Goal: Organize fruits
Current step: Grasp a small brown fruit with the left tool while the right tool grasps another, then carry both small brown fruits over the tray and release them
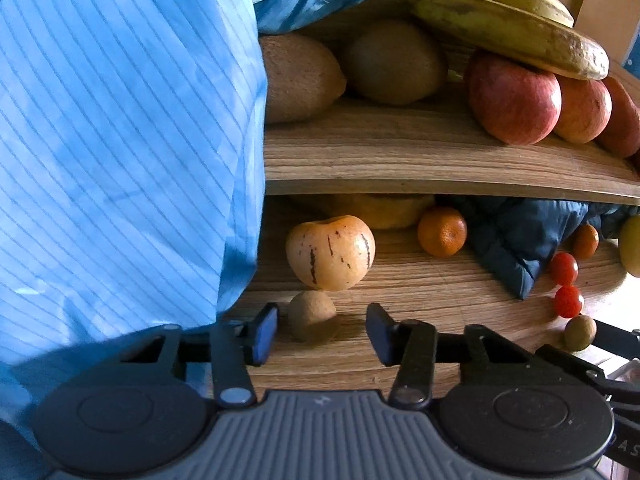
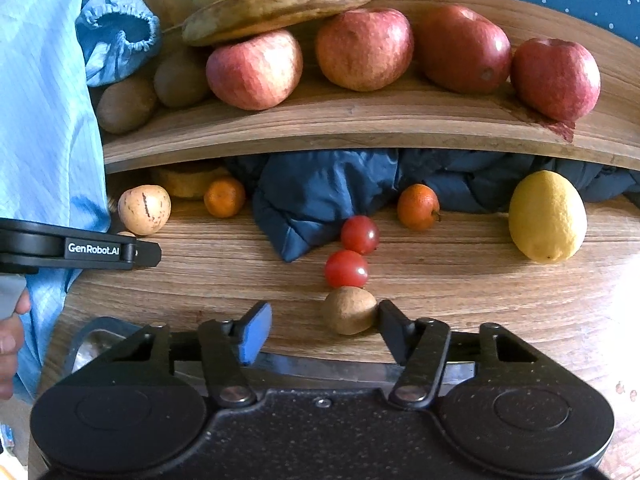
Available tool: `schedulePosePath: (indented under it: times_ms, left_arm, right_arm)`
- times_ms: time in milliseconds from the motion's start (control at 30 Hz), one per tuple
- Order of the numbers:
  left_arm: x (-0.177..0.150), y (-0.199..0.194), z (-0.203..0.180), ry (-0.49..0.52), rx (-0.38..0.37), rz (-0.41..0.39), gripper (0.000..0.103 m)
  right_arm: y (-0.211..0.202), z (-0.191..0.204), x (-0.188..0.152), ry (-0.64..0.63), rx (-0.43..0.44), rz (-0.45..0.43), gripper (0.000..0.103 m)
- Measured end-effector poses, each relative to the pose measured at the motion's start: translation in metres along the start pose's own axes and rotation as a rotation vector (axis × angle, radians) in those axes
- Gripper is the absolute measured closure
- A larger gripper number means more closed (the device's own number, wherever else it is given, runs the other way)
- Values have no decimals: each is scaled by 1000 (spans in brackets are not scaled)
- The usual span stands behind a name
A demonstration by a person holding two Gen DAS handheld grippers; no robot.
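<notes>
My left gripper [image 1: 322, 334] is open low over the lower wooden shelf [image 1: 420, 292]. A small brown round fruit [image 1: 312, 314] lies between its fingers, closer to the left one. Just behind it stands a yellow streaked melon-like fruit [image 1: 330, 254]. My right gripper [image 2: 323, 330] is open too. A second small brown fruit [image 2: 350, 310] rests against its right finger, well apart from the left one. Two cherry tomatoes [image 2: 346, 269] line up behind that fruit. The left gripper's side [image 2: 100, 250] shows at the left edge of the right wrist view.
The upper shelf [image 2: 360, 128] holds apples [image 2: 364, 48], bananas [image 2: 276, 0] and kiwis [image 2: 126, 104]. A lemon [image 2: 547, 216], two tangerines [image 2: 418, 207] and a dark blue cloth [image 2: 320, 192] lie on the lower shelf. A blue striped sleeve [image 1: 120, 160] blocks the left.
</notes>
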State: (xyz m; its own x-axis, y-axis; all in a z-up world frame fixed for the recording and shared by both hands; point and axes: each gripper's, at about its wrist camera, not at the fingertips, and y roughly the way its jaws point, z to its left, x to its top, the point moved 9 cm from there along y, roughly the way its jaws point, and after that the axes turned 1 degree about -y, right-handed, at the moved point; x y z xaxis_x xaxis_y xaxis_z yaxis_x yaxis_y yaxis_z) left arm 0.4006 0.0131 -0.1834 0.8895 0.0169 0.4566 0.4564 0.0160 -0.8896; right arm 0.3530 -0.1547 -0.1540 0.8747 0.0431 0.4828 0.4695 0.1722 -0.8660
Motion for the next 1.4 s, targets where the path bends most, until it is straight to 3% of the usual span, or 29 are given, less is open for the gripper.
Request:
schedulePosePath:
  times_ms: [300, 433, 600, 1100, 1400]
  left_arm:
    - [5, 8, 2, 0, -15, -2, 64]
    - [2, 5, -1, -5, -24, -3, 74]
    - [-1, 4, -11, 4, -54, -1, 74]
    - [-21, -7, -38, 31, -158, 26, 75]
    - [-30, -31, -59, 27, -158, 9, 75]
  right_arm:
    - [1, 1, 2, -6, 9, -7, 57]
    - [1, 1, 2, -5, 10, -9, 62]
    - [1, 1, 2, -5, 18, -12, 71]
    - [-8, 25, -4, -36, 82, -5, 71]
    - [-28, 28, -8, -67, 125, -4, 72]
